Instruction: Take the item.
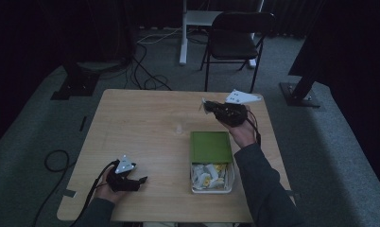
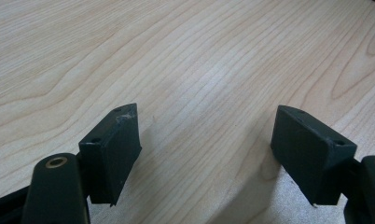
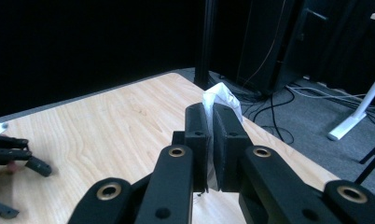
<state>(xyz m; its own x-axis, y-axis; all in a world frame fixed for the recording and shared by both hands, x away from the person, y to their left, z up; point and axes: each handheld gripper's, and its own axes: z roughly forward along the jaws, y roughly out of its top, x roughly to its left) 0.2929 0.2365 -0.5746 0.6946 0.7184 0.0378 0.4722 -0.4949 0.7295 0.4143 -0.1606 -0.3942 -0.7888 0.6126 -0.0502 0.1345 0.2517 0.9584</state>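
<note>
R gripper (image 3: 210,122), lifted above the table's (image 1: 141,118) far edge w/ jaws pinching a small white packet (image 3: 221,99) by one thin edge, risks dropping it short of the green-lidded box (image 1: 211,147); L gripper (image 2: 206,158) rests spread, empty.

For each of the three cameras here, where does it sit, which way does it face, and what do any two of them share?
High view: fixed above the person's side, facing forward and down on the table; both forearms enter from below with the left tool and the right tool.
Left gripper view: rides the left tool, facing close down on bare tabletop, jaws apart.
Right gripper view: rides the right tool, facing across the table toward its far edge, jaws clamping a white packet.
Shared: the high and right gripper views both show the left tool.
</note>
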